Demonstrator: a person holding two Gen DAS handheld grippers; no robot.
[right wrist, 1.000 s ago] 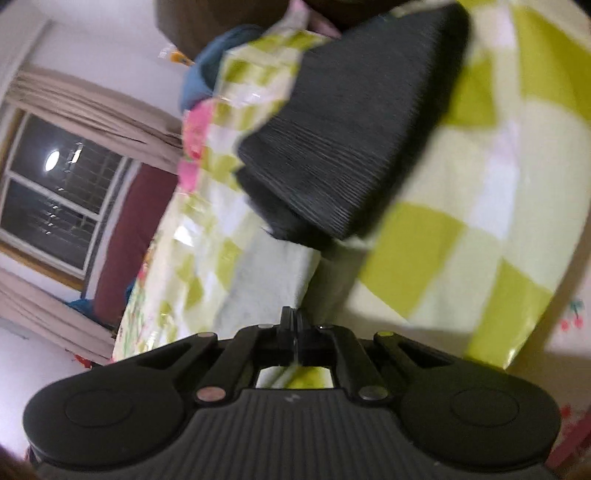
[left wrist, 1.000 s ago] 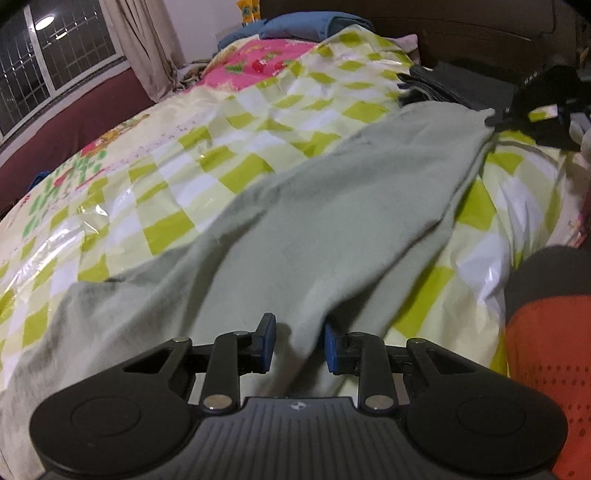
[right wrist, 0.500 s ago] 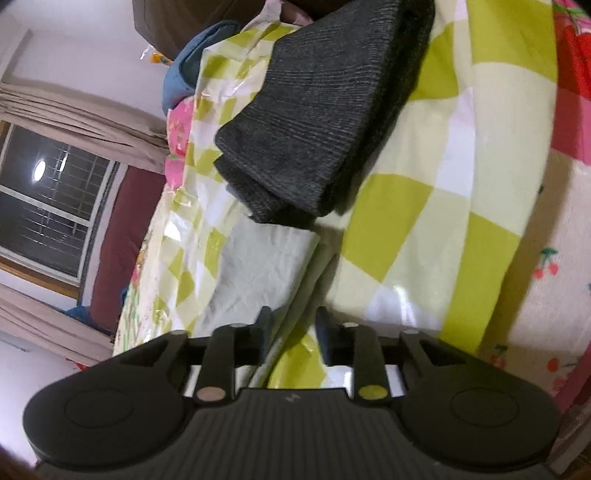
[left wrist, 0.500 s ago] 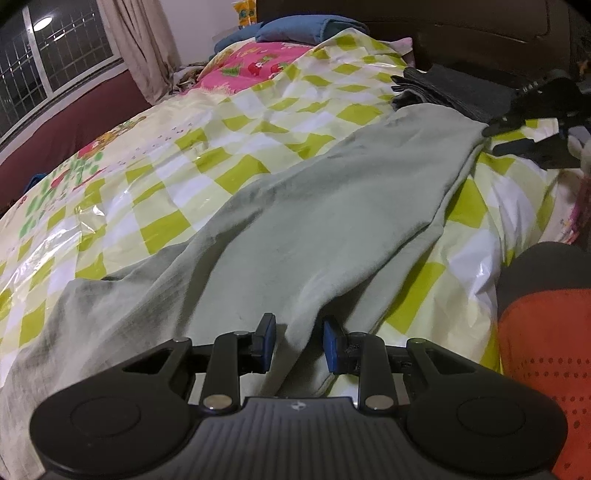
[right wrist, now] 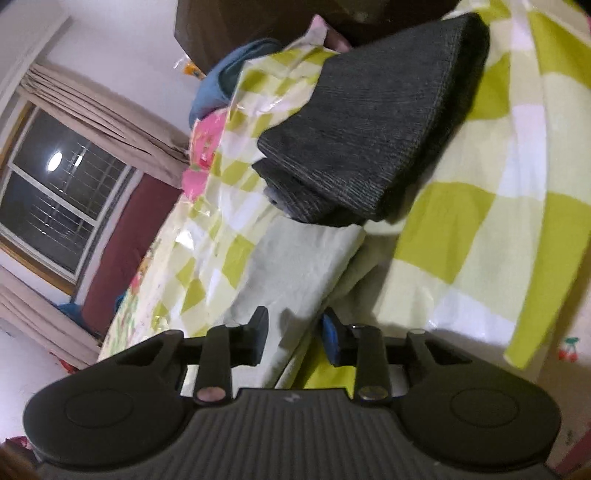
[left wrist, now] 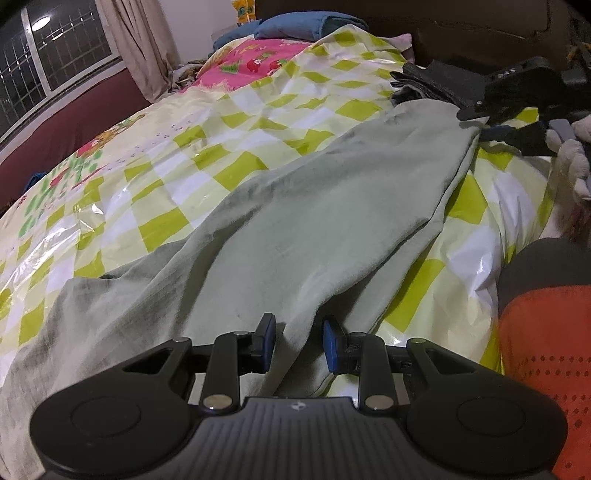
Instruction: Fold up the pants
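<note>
Pale grey-green pants (left wrist: 314,221) lie stretched across the checked yellow-green bedspread (left wrist: 240,110). My left gripper (left wrist: 299,343) is open, its blue pads either side of a fabric ridge at the near end. My right gripper (right wrist: 295,339) is open at the far end of the pants (right wrist: 295,258), with the cloth edge between its fingers. The right gripper also shows in the left wrist view (left wrist: 480,122) at the upper right, open over the pants' far edge.
A folded dark grey garment (right wrist: 369,129) lies just beyond the pants' far end. A blue pillow (left wrist: 295,27) and a pink patterned cover (left wrist: 258,62) lie at the head. A window (left wrist: 48,70) and curtain are left. An orange-and-grey sleeve (left wrist: 546,350) is at right.
My right gripper has opened and let go of the pants' far edge. The pants have settled flatter on the bed. My left gripper has stayed open.
</note>
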